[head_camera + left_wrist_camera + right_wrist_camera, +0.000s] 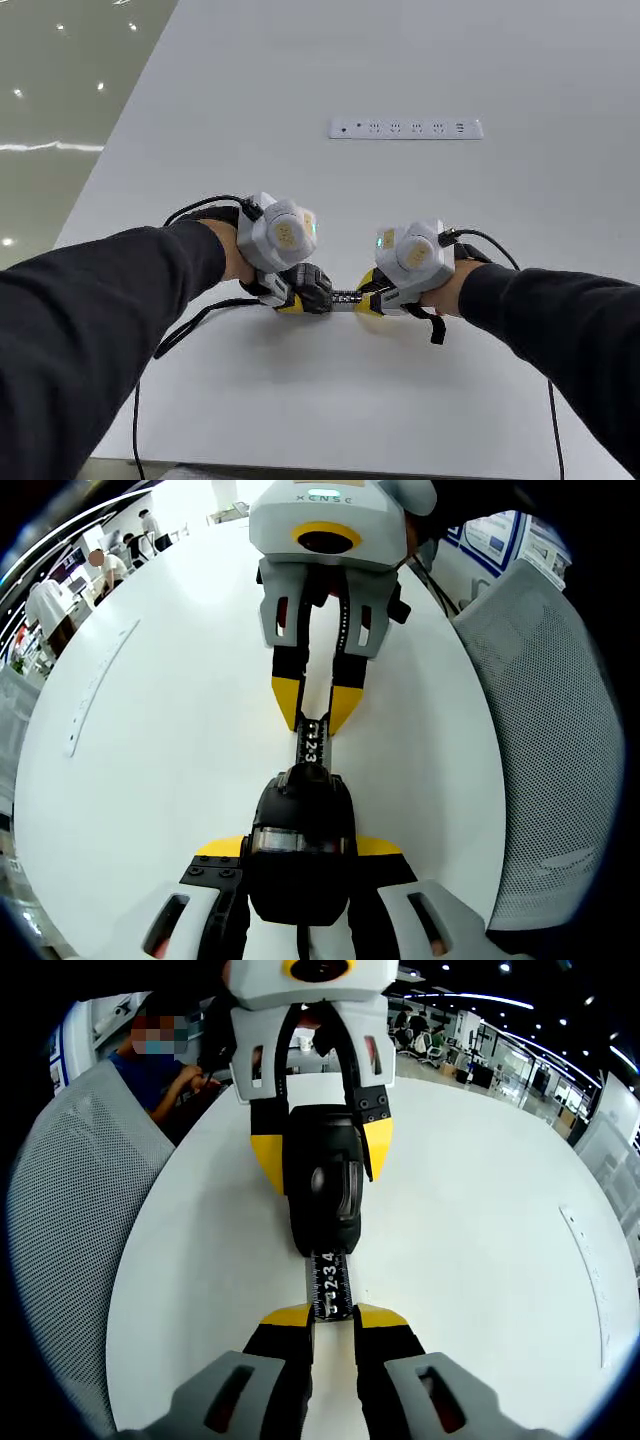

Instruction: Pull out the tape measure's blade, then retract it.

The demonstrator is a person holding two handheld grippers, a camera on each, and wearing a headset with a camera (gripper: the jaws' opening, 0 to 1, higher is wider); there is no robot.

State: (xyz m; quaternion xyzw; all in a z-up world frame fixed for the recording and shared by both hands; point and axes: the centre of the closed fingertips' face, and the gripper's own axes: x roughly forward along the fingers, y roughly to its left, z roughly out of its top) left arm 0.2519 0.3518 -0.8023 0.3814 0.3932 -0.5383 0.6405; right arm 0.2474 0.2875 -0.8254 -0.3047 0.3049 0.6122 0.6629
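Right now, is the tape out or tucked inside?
Out a little: a short numbered blade runs from the case to the right tool.

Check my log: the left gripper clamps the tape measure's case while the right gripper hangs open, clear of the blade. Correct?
Not quite. The right gripper is shut on the blade, as the right gripper view shows. The left gripper does clamp the case.

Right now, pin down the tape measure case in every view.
Head view: tape measure case, centre, in the left gripper.
Left gripper view: case bottom centre, between own jaws.
Right gripper view: case upper centre, beyond the blade.
Shared landmark: the white power strip.
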